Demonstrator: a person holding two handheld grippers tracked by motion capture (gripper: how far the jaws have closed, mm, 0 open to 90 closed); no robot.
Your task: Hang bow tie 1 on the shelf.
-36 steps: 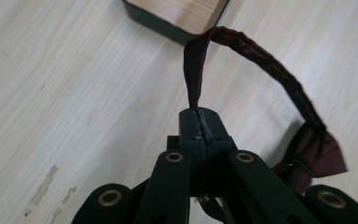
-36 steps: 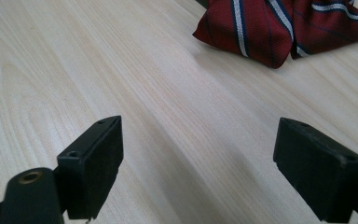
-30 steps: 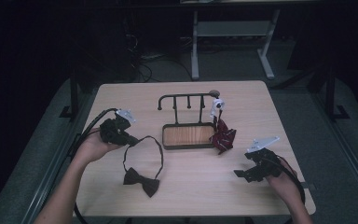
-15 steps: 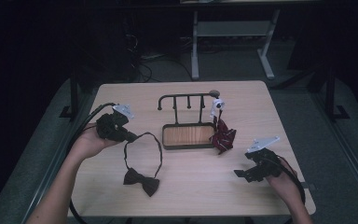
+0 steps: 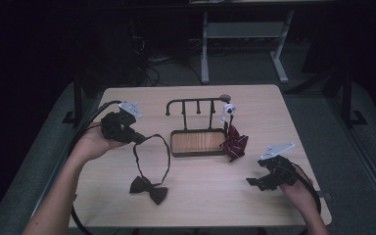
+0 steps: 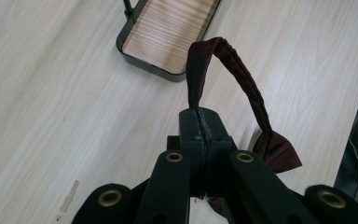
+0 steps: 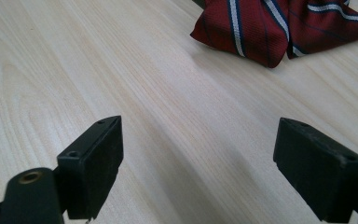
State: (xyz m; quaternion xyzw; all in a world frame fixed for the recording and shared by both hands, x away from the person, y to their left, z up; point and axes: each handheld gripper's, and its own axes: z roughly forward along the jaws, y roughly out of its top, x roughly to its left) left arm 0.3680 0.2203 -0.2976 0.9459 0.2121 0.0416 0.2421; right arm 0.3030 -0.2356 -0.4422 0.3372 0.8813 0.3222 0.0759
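Landmark = the rack, one black stand with a wood-lined tray, mid-desk.

Nearest, front-right of the rack: right claw low over bare desk, jaws wide apart, nothing between them. In the right gripper view the striped tie lies just past the open jaws.

Front-left of the rack: one dark bow tie, bow flat on the desk, its strap looping up toward the rack's left side.

Left of the rack: left claw, jaws pinched closed on that strap. The left gripper view shows the strap arching out of the closed tips, with the bow down to the side and the tray corner just beyond.

Right end of the rack: one red striped tie hanging from the rail, its lower end bunched on the desk and touching the tray's right edge.

Count: 2 ties, 1 rack, 2 claws.
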